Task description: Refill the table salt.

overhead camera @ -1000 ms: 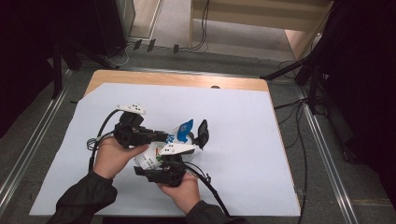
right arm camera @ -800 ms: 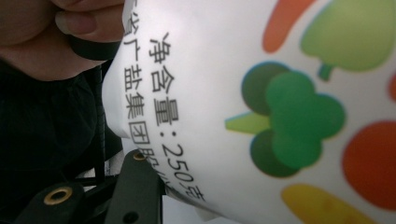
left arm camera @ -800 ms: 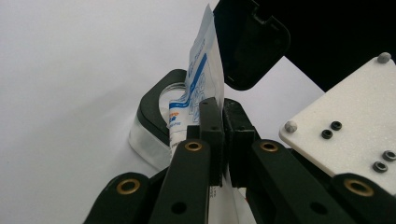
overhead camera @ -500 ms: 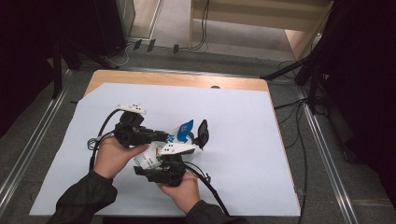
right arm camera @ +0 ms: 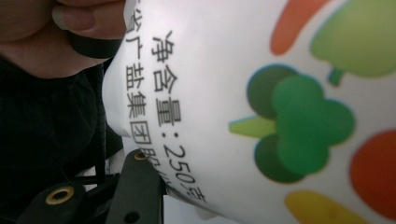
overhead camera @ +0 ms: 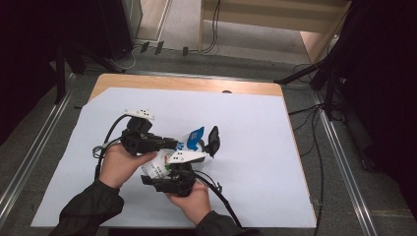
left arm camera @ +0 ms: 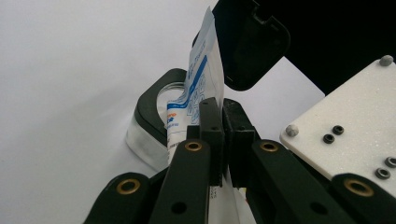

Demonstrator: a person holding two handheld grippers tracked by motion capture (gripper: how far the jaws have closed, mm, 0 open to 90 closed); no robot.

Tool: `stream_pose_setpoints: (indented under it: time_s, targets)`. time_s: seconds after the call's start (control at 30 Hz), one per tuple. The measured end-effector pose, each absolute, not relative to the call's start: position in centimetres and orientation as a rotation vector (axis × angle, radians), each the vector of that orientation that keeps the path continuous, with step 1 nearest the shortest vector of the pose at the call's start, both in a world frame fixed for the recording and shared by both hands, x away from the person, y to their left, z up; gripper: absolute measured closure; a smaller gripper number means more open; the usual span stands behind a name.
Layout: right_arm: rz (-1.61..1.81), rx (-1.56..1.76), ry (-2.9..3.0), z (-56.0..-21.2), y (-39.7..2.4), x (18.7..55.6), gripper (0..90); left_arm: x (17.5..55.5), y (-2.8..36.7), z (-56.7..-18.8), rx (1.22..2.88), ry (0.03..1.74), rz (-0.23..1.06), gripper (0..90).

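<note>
Left gripper (left arm camera: 223, 140) pinches the pouch (left arm camera: 198, 88) — right gripper (overhead camera: 177, 169) apparently grips it too.

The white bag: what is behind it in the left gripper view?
Behind the white bag stands a clear container with a black rim and open black lid. The bag covers its opening, so any contents cannot be seen.

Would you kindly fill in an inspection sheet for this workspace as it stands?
Surface: white sheet over a wooden table.
Job's things: white printed pouch held above a glass jar whose black lid is flipped open.
Clutter: nothing seen.
Grippers: left gripper shut on the pouch's edge; right gripper holds the pouch's body.
Cables: black cable trails from the right gripper.
Surroundings: metal rails, floor cables.
</note>
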State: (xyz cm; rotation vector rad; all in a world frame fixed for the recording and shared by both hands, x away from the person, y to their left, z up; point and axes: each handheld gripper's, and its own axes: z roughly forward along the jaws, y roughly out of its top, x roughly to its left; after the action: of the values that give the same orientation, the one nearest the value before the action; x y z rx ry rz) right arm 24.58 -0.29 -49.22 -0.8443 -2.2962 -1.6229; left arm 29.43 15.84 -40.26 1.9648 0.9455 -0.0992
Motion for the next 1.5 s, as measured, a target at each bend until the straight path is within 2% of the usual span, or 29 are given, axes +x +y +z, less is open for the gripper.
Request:
stream_pose_setpoints:
  time_s: [1.5]
  targets:
    - [-1.635,-0.842,-2.263,-48.92,-0.44,24.64,62.3,29.31,15.77,-39.85,1.953,0.935,-0.081,88.8]
